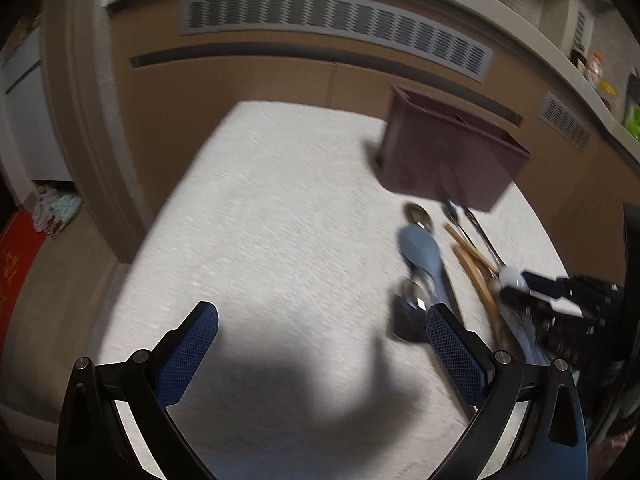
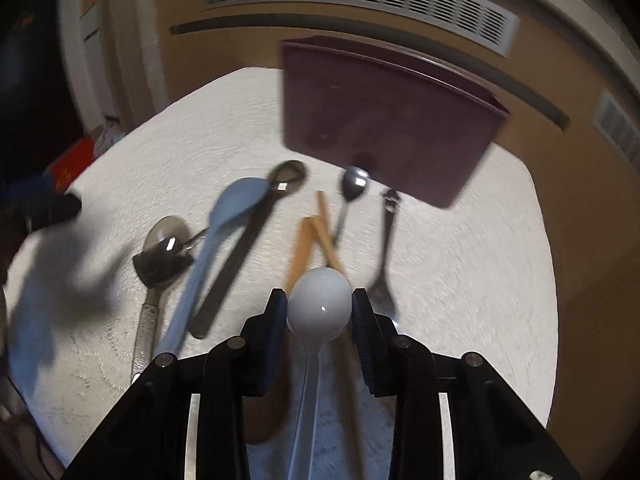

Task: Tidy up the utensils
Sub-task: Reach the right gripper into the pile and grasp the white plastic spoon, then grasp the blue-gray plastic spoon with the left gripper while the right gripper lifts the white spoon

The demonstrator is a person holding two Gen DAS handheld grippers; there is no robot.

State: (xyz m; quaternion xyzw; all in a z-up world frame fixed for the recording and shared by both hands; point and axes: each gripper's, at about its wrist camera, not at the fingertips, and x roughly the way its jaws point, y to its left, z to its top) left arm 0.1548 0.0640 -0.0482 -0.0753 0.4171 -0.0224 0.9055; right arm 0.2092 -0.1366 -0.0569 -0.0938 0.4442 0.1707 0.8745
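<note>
So the right hand-held gripper point(image 2: 320, 300) was down over the pile of utensils on the white textured table point(image 2: 460, 300), its blue pads either side of the bowl of a white plastic spoon point(image 2: 319, 308). They looked right against it, though the blur made it hard to swear to real contact. The left hand-held gripper point(image 1: 320, 332) hung spread wide over bare table with nothing between its fingers. The rest lay in a rough fan: a pale blue spoon point(image 2: 228, 216), wooden chopsticks point(image 2: 320, 232), a small metal spoon point(image 2: 354, 184), a fork point(image 2: 386, 264). The maroon utensil holder point(image 2: 380, 120) stood just behind them.
</note>
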